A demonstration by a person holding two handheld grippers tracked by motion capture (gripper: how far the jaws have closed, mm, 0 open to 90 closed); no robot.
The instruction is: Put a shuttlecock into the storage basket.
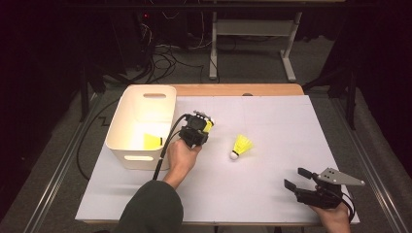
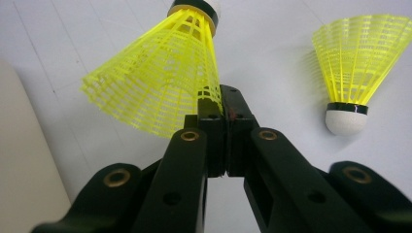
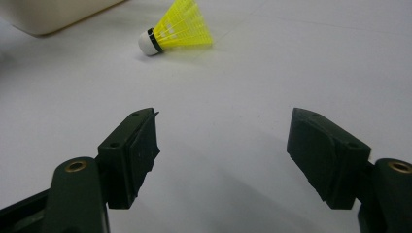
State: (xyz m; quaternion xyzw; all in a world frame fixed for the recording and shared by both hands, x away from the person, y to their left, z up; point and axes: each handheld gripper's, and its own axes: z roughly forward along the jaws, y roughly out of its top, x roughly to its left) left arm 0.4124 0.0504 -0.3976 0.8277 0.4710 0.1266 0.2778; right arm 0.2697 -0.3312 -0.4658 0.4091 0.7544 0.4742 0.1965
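I find no lettering, label, brand, number or sign that I can read in any of my three views.
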